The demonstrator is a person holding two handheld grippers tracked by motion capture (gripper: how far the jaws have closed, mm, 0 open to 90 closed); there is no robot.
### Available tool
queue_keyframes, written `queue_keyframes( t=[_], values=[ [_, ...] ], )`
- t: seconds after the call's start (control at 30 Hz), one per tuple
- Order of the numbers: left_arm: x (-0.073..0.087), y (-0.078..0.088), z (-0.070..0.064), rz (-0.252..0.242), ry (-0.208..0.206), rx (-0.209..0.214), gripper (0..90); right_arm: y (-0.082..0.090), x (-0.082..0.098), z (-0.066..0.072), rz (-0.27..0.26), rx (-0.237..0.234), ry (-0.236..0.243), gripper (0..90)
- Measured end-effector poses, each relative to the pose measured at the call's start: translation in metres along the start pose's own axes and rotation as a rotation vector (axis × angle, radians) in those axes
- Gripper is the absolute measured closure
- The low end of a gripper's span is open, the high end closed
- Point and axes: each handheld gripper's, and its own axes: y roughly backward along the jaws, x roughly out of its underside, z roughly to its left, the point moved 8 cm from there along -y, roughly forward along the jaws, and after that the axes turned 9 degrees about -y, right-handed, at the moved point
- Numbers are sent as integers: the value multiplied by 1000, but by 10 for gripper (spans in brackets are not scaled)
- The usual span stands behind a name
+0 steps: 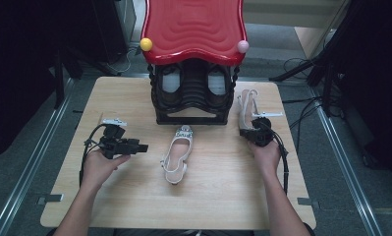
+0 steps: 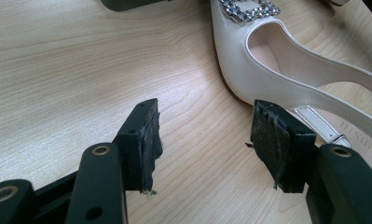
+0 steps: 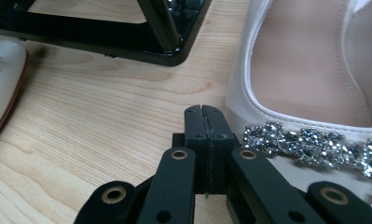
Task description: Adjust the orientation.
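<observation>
A white slingback shoe [image 1: 178,153] with a jewelled buckle lies mid-table, toe toward the rack. In the left gripper view its side [image 2: 249,70] sits just ahead and to the right of the open pads. My left gripper [image 1: 143,147] [image 2: 204,140] points toward this shoe from the left, with bare wood between its fingers. A second white shoe [image 1: 246,108] [image 3: 305,70] lies at the right, with its toe toward the person. My right gripper [image 1: 248,128] [image 3: 205,116] is shut with nothing between its pads, right beside the toe's jewelled buckle [image 3: 314,147].
A black shoe rack [image 1: 191,93] with a red wavy top [image 1: 193,27] stands at the table's back centre and holds dark shoes. Its base frame [image 3: 104,42] lies just ahead of my right gripper. The wooden table [image 1: 134,196] has free room near the front edge.
</observation>
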Motion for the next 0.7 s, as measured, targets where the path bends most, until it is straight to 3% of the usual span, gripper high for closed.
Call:
queue_keyframes(
  t=[0.2, 0.7],
  values=[
    [0, 0, 0, 1, 1, 1, 427, 2, 2, -6, -1, 32, -17, 900],
    [2, -1, 1, 14, 0, 4, 426, 9, 0, -22, -17, 44, -51, 900]
  ],
)
